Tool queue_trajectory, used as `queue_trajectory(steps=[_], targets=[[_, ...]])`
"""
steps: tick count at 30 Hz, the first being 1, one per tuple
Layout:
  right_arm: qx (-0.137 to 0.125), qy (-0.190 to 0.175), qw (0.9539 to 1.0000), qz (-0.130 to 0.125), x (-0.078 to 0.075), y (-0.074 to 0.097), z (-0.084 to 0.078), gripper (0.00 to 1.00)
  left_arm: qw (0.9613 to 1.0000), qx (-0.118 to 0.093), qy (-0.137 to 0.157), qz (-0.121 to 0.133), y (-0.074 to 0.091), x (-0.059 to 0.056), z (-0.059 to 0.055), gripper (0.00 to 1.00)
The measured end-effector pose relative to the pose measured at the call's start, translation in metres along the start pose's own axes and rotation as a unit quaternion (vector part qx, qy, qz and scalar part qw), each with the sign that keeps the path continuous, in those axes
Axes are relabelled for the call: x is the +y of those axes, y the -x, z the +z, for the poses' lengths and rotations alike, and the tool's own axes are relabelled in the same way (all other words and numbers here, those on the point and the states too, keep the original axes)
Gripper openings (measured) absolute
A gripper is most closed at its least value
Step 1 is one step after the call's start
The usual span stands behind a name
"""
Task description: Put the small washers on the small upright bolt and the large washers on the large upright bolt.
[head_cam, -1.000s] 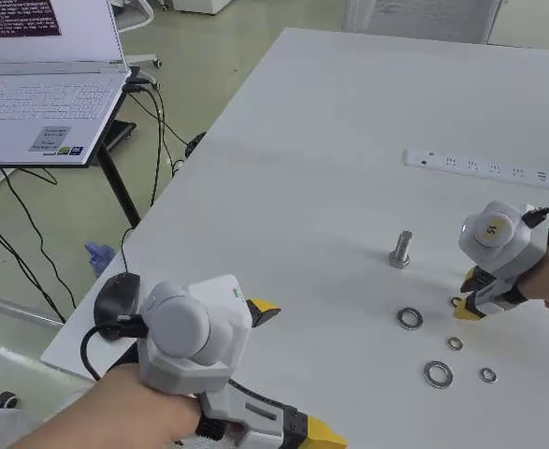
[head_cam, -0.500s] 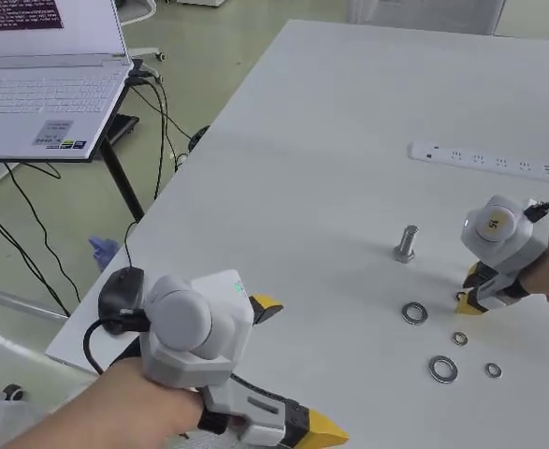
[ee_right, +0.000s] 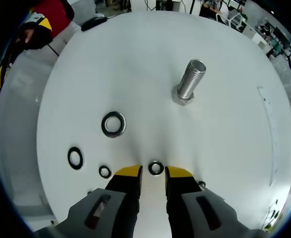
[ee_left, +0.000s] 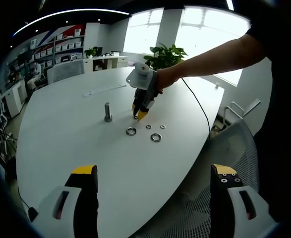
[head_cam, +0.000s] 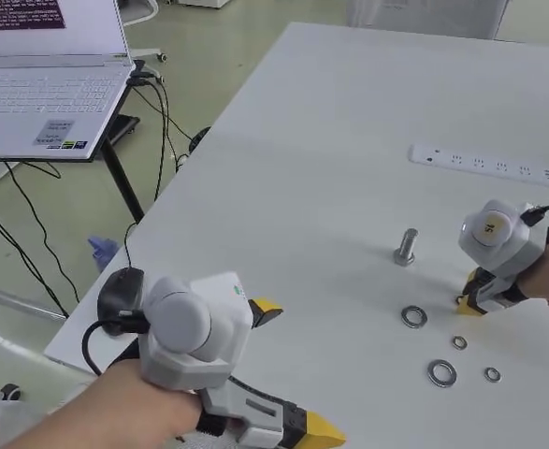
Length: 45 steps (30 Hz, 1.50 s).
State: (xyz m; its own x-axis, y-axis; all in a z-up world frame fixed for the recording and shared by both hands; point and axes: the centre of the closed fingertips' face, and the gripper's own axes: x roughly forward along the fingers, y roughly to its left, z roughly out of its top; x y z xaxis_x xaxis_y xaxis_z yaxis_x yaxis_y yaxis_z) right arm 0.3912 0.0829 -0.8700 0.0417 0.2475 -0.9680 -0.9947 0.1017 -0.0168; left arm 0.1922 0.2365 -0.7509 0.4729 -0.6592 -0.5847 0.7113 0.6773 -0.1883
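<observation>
The left gripper (ee_left: 154, 171) hangs with its jaws wide apart and nothing in them. Next comes the bolt (ee_right: 190, 79), standing on its head, its long side pointing straight up. A small washer (ee_right: 156, 167) lies flat on the white table (ee_right: 135, 49), hole facing up, between the tips of the right gripper (ee_right: 153, 173), whose jaws are a little apart, not squeezing. The washer looks hard, light and slippery, so pinch its outer edges.

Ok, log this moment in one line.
right claw: open, small washer just ahead of tips | left claw: open, empty | bolt: upright, bare | other washers: loose on table
</observation>
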Motion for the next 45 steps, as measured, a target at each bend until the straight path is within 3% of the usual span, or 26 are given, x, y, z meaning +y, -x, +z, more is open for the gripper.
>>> queue_trajectory(steps=[13,19,45], targets=[[0.022,0.002,0.9997,-0.011,-0.0024,-0.0013,0.0005,0.14,1.0,-0.001,0.001,0.002,0.0024,0.0003,-0.0016,0.93],[0.028,-0.014,0.9994,-0.015,-0.0033,-0.0008,-0.0001,0.13,1.0,-0.002,-0.001,0.001,0.0018,-0.0014,-0.0003,0.92],[0.007,-0.04,0.999,-0.017,-0.0042,0.0032,-0.0021,0.12,1.0,-0.002,-0.004,0.005,0.0062,0.0005,0.0012,0.91]])
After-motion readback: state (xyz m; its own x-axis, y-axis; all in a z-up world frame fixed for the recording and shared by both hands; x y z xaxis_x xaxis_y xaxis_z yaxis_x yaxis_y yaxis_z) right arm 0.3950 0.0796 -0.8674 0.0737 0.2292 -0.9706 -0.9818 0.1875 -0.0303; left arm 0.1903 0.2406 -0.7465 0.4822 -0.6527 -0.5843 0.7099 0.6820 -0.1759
